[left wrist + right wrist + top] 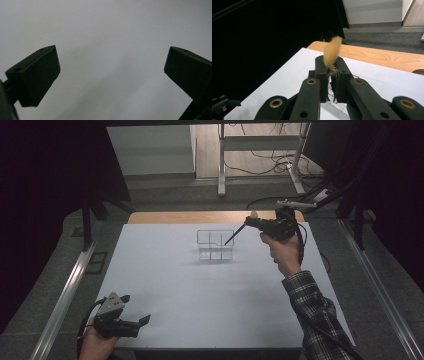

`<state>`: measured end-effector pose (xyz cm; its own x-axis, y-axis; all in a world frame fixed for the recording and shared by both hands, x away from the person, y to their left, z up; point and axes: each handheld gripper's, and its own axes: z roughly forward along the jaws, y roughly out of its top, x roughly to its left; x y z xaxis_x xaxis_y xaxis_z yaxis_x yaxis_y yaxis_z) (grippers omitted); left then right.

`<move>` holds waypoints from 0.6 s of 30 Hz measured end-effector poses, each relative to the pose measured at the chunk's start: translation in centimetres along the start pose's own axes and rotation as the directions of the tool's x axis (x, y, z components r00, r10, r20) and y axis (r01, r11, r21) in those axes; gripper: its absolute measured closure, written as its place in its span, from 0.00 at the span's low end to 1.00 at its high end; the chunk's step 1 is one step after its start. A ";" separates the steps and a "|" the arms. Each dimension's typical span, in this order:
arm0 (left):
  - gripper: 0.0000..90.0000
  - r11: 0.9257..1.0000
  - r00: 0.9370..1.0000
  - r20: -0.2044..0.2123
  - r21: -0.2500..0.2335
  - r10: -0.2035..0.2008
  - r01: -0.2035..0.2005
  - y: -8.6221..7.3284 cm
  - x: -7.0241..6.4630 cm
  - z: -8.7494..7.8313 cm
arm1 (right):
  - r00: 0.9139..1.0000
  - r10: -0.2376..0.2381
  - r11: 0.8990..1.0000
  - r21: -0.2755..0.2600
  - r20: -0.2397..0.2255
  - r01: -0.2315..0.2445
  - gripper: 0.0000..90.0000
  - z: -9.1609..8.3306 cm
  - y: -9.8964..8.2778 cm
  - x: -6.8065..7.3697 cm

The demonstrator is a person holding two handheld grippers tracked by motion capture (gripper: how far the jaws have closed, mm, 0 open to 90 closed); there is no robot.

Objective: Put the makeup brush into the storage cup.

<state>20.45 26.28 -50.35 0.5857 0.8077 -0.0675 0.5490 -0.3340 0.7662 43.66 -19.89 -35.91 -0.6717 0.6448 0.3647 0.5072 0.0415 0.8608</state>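
Note:
A brush with tan bristles (254,214) and a thin black handle (230,239) is clamped in my right gripper (248,223), held above the table's far right. The handle slants down toward a clear, divided organizer (215,245) standing on the white table top (200,290); its tip is at the organizer's right rim. In the right gripper view the bristles (332,53) stick up between the shut jaws of that gripper (329,61). My left gripper (144,320) rests at the near left corner, and in its own view the left gripper (111,66) is open over bare white surface.
A wooden strip (200,216) runs along the table's far edge. Beyond it are grey floor, a desk frame (260,155) and cables. Dark curtains hang on both sides. Metal rails (65,295) flank the table.

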 end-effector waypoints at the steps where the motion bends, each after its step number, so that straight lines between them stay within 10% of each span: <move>1: 0.01 1.000 1.000 0.001 0.000 -0.002 0.002 -0.1 0.1 0.0 | 1.000 -0.001 1.000 -0.001 0.004 0.001 0.94 0.1 0.1 -0.1; 18: 0.01 1.000 1.000 -0.021 0.004 -0.021 0.021 -1.0 0.7 -0.8 | 0.997 0.008 1.000 -0.009 0.072 -0.007 0.94 2.0 1.5 -1.8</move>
<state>19.82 27.58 -50.68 0.5611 0.8248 -0.0697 0.5636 -0.3190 0.7620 46.75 -19.45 -35.99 -0.6270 0.6984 0.3450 0.5075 0.0303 0.8611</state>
